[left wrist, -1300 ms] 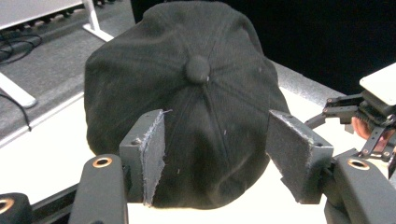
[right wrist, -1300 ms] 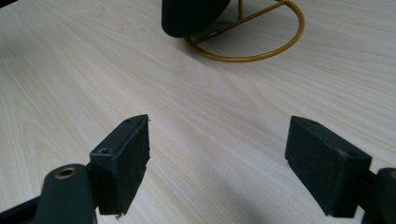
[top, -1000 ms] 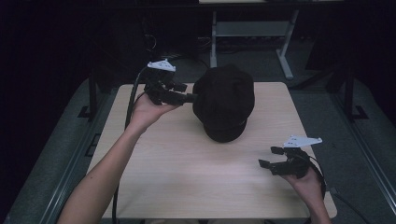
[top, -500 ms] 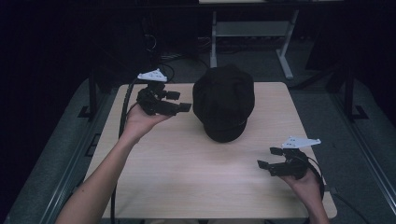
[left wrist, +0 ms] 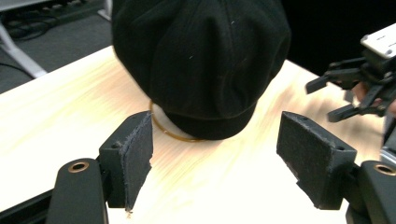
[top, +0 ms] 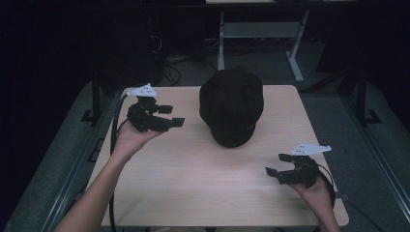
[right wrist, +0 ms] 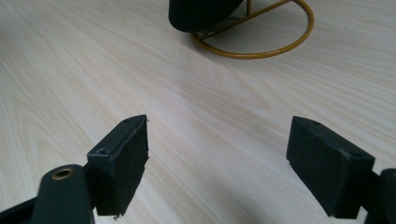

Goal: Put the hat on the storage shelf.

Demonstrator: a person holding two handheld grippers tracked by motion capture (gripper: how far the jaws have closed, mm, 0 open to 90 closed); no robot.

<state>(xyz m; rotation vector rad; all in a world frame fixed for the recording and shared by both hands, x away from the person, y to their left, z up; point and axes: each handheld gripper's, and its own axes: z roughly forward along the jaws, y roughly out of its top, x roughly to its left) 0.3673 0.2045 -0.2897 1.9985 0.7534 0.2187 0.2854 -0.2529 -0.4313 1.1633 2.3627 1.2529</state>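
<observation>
Resting on pale woodgrain table [top: 193, 193], soft rounded black cap [top: 232, 104], brass wire ring stand [right wrist: 261, 44]

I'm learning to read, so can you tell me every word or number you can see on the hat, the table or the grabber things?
None: there is no word, number, label or sign to read.
The black hat is plain cloth, with no visible badge or tag.
The wooden table shows bare wood grain.
The left gripper and right gripper carry no readable print; their grey plates look blank.
</observation>
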